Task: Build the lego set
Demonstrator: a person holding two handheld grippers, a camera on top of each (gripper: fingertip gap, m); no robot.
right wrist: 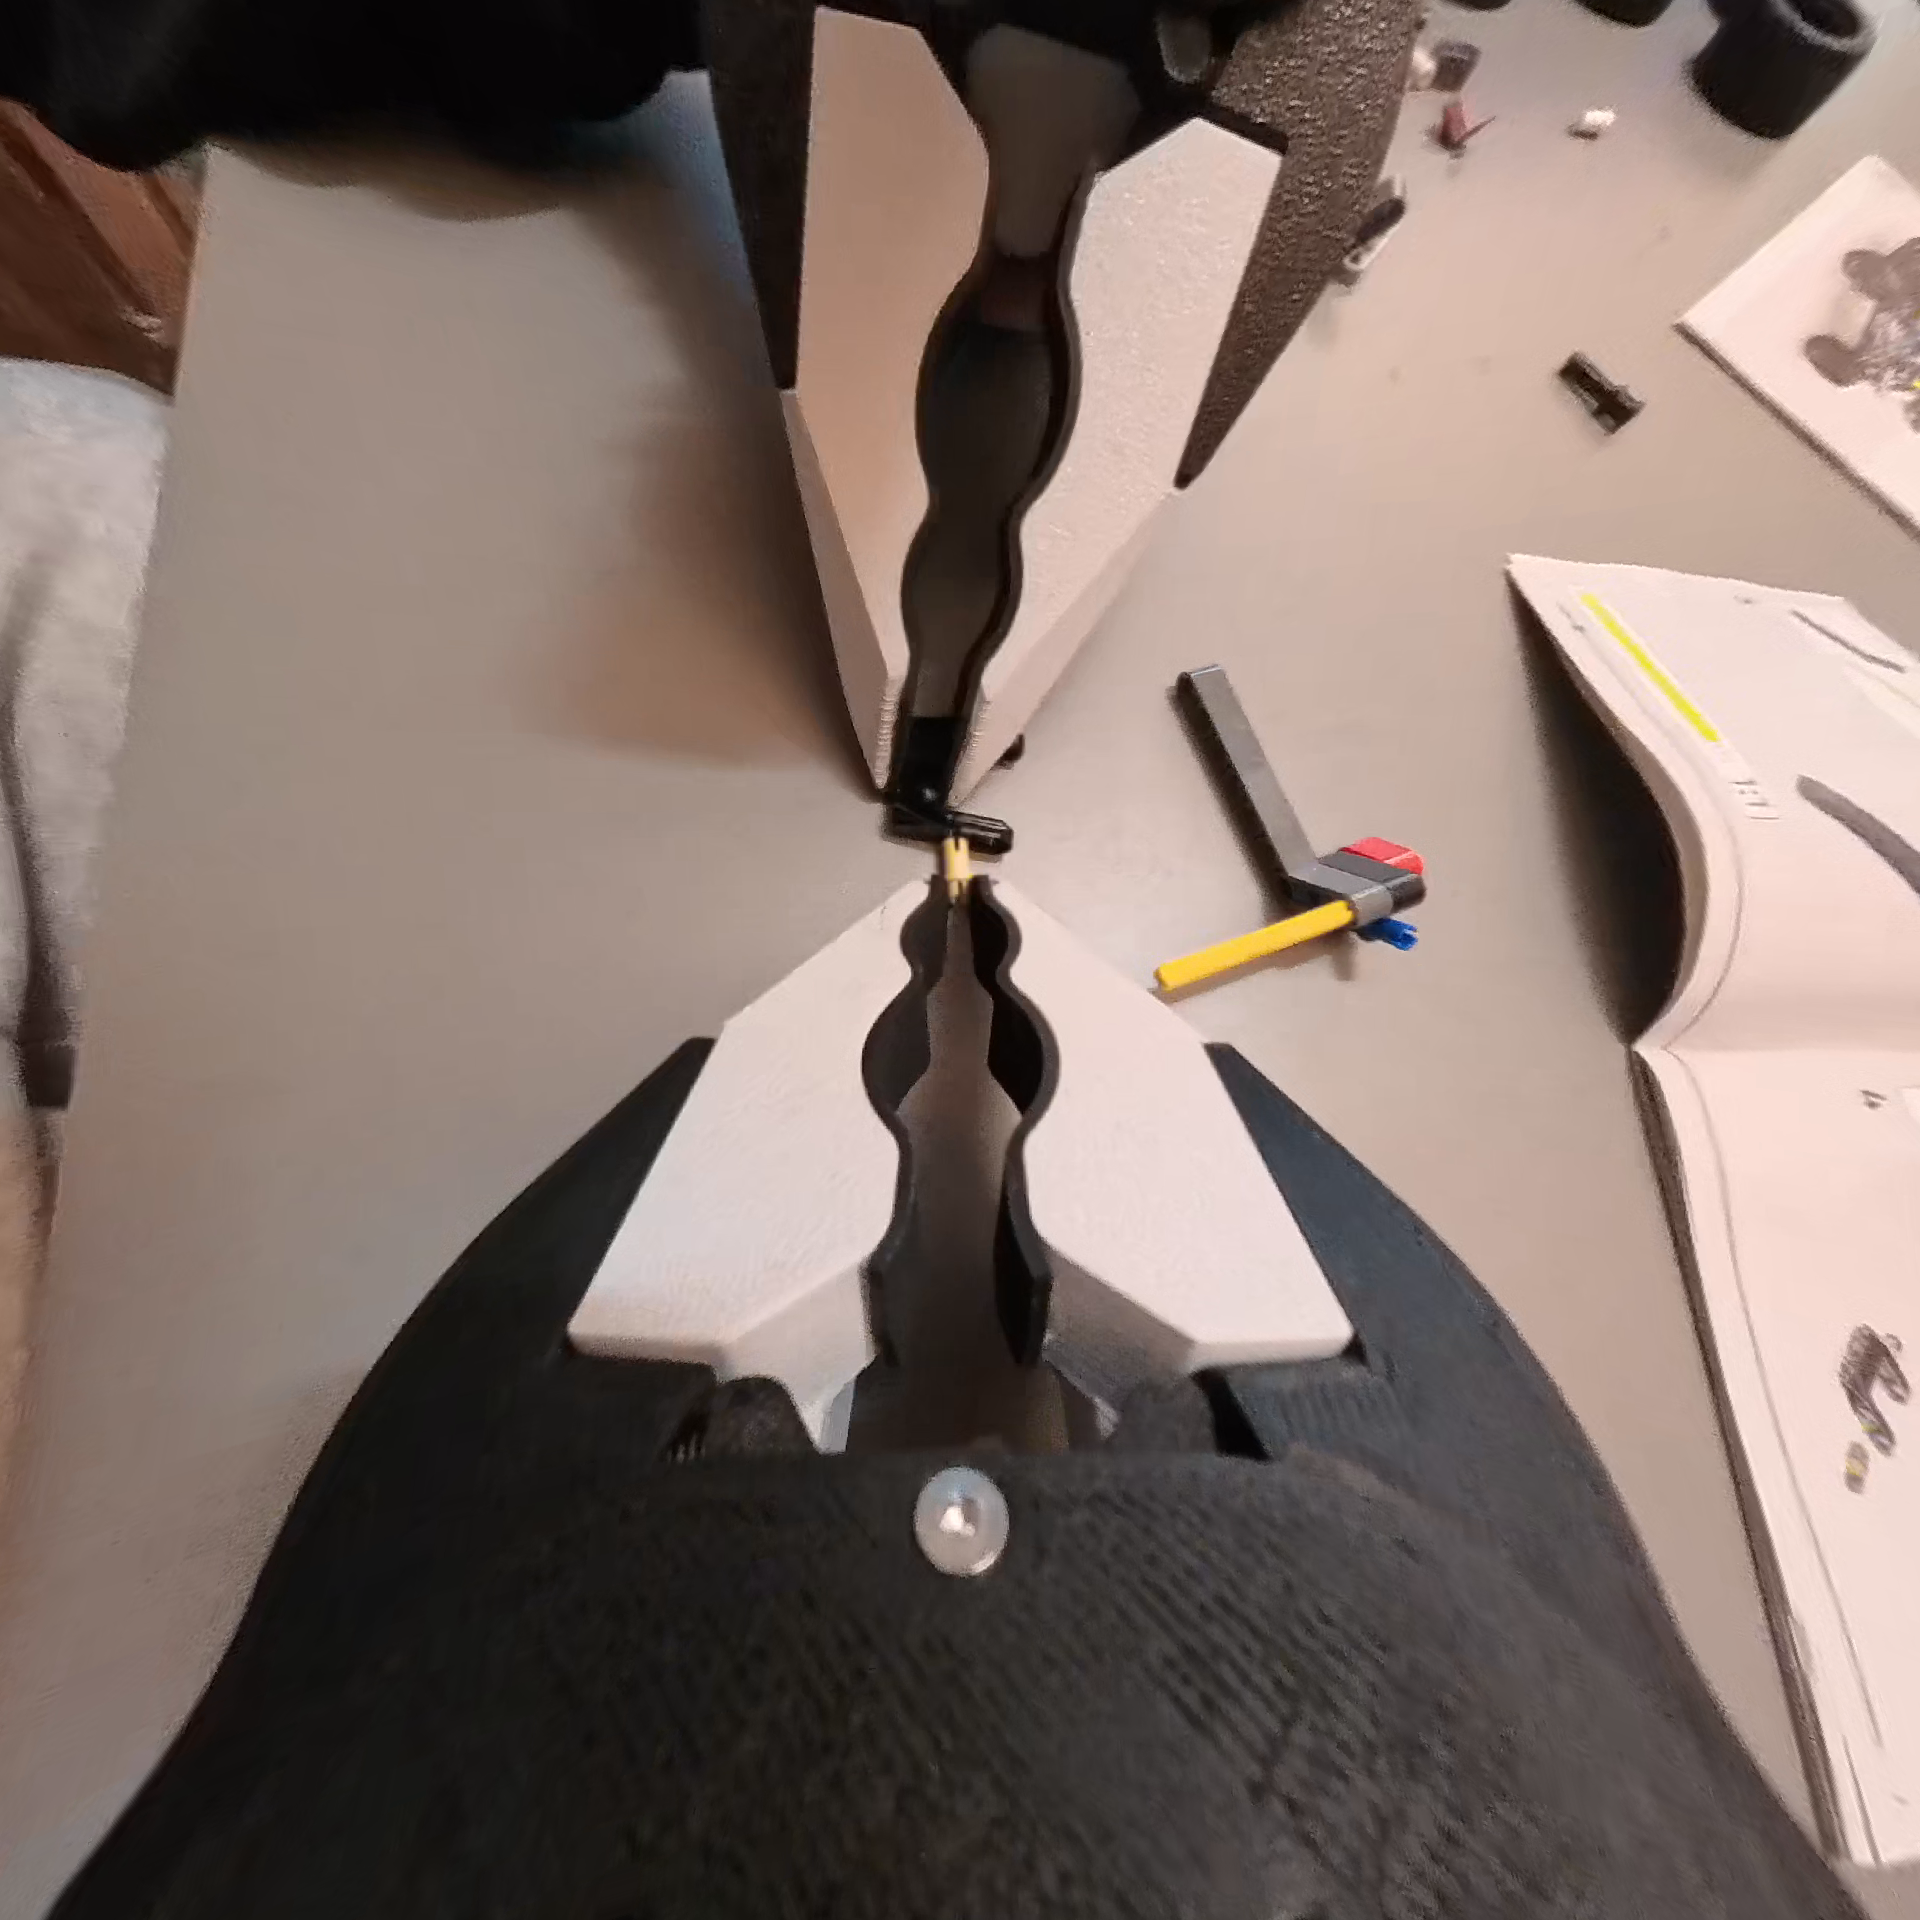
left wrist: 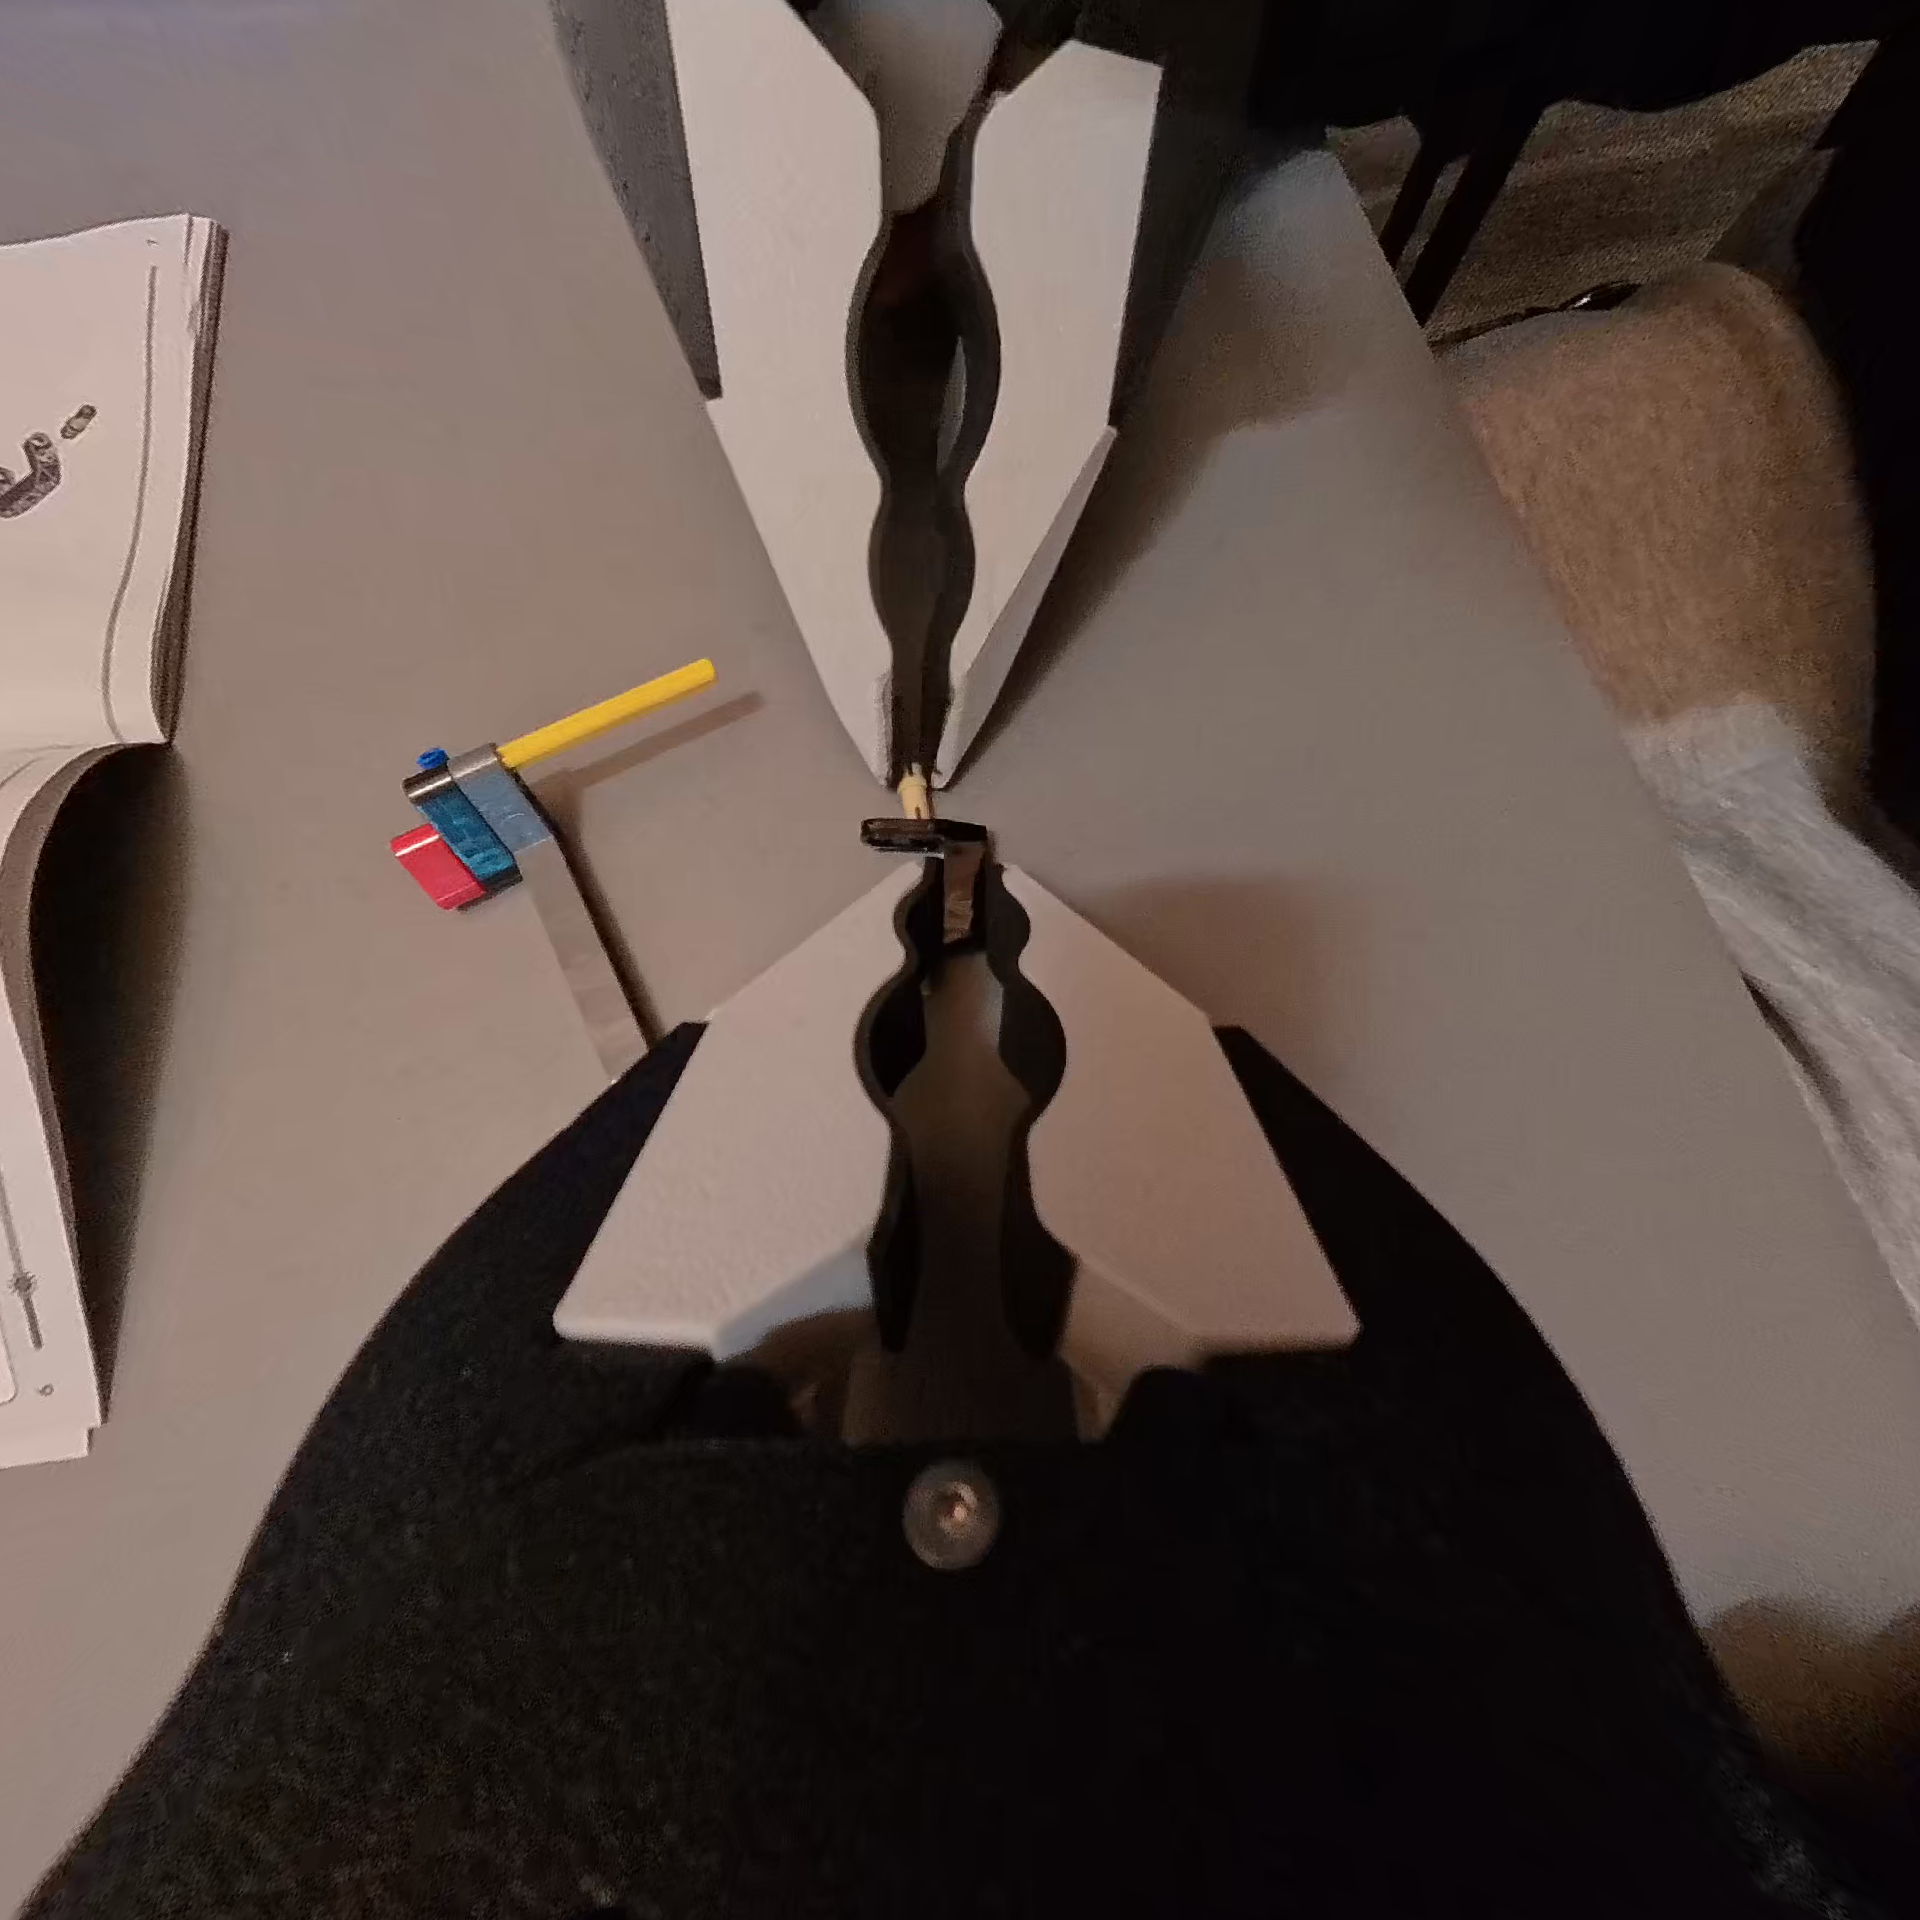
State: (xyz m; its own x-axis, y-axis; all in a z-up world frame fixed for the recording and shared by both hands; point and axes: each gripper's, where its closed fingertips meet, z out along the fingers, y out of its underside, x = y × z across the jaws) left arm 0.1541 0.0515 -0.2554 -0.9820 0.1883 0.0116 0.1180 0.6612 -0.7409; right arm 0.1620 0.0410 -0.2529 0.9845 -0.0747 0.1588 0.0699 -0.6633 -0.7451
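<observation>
My left gripper (left wrist: 951, 871) is shut on a small black lego piece (left wrist: 920, 831) and holds it above the grey table. My right gripper (right wrist: 961, 885) is shut on a small tan pin (right wrist: 955, 864). The two grippers face each other tip to tip. The pin's end meets the black piece (right wrist: 943, 816). In the left wrist view the right gripper (left wrist: 914, 771) comes in from the top with the pin (left wrist: 912, 798). In the right wrist view the left gripper (right wrist: 930, 777) comes in from the top. A small sub-assembly (left wrist: 468, 831) with a yellow axle (left wrist: 608, 717), a grey beam, red and blue parts lies on the table.
The open instruction booklet (left wrist: 73, 727) lies beside the sub-assembly (right wrist: 1361, 878) and also shows in the right wrist view (right wrist: 1766, 935). A loose black piece (right wrist: 1600, 390), small bits (right wrist: 1455, 120) and black tyres (right wrist: 1777, 52) lie farther off. The table edge (left wrist: 1558, 644) borders beige fabric. Left and right tips are no more than a few centimetres apart.
</observation>
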